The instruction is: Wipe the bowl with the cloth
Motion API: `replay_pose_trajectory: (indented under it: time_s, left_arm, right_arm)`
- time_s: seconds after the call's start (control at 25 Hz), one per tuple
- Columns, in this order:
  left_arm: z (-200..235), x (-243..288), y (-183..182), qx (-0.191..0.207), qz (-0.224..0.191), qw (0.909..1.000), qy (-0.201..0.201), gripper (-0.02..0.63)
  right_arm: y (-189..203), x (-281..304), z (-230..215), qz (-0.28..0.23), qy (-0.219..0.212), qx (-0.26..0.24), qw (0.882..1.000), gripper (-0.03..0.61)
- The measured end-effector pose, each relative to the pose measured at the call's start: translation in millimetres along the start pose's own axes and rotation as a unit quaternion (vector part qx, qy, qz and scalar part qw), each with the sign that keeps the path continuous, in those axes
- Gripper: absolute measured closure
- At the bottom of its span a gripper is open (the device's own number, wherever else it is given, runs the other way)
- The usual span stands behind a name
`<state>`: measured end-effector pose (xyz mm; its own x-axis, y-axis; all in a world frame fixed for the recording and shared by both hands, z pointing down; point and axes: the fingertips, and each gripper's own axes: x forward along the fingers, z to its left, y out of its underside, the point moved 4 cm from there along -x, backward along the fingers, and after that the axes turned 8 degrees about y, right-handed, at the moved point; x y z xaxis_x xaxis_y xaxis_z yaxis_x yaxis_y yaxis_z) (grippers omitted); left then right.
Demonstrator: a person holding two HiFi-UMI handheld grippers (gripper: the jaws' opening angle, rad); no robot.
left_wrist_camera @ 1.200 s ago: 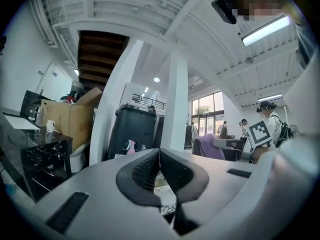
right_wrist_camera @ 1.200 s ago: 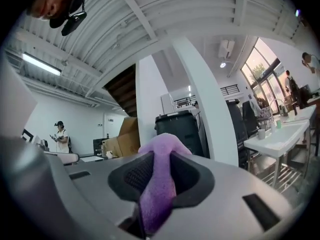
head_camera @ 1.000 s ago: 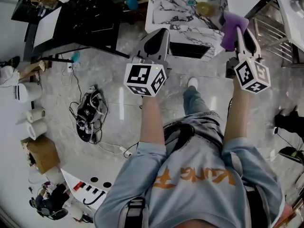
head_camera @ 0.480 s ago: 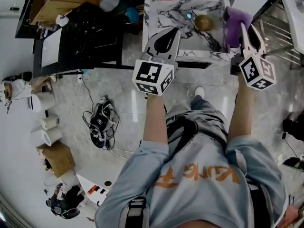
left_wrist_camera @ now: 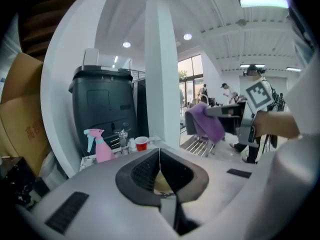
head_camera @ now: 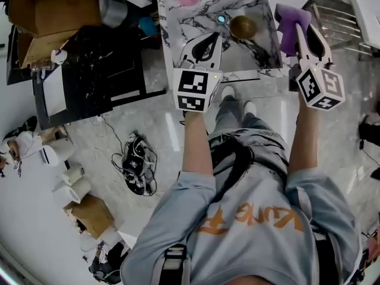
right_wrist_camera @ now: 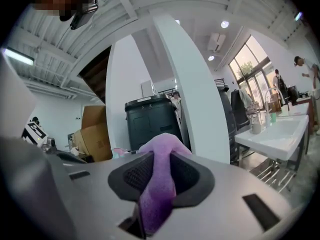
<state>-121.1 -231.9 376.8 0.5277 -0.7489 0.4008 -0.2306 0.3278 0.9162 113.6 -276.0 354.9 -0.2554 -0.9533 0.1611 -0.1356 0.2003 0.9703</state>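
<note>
Moved nearer white marbled counter (head_camera: 261,55); clamping limp purple cloth (head_camera: 291,18) in right claw (head_camera: 297,29); holding left claw (head_camera: 211,38) closed, empty; risking shoving round brown bowl (head_camera: 243,27), unbraced on far counter, while wiping.

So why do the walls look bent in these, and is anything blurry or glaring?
Left gripper view: the wide lens bows the white wall, the corners go black, and the ceiling light glares. Right gripper view: the pillar bows the same way, and the cloth up close looks soft. Head view: mostly sharp, with pale reflected streaks on the floor and curved edges.
</note>
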Motion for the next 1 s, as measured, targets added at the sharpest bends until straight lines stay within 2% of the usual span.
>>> replay_pose_trajectory:
  time_s: [0.08, 0.32, 0.52, 0.8, 1.0]
  left_arm:
    - [9.6, 21.1, 8.2, 0.004, 0.032, 0.9995, 0.007, 0.591]
    - [14.2, 73.8, 37.6, 0.049, 0.103, 0.9909, 0.072, 0.591]
    - [5.2, 107.2, 67.7, 0.128, 0.181, 0.967, 0.126, 0.591]
    - [-0.4, 141.2, 98.5, 0.154, 0.221, 0.9452, 0.184, 0.589]
    - [-7.0, 157.2, 122.4, 0.204, 0.253, 0.9206, 0.216, 0.589]
  right_arm:
    - [-4.7, 5.7, -5.3, 0.0, 0.016, -0.009, 1.0, 0.474]
    - [7.1, 16.9, -5.7, 0.015, 0.049, -0.008, 0.999, 0.474]
    - [18.8, 18.5, -5.6, 0.033, 0.071, -0.011, 0.997, 0.474]
    - [32.4, 18.7, -14.6, 0.053, 0.1, -0.01, 0.994, 0.474]
    - [39.8, 20.2, -20.3, 0.065, 0.116, -0.009, 0.991, 0.474]
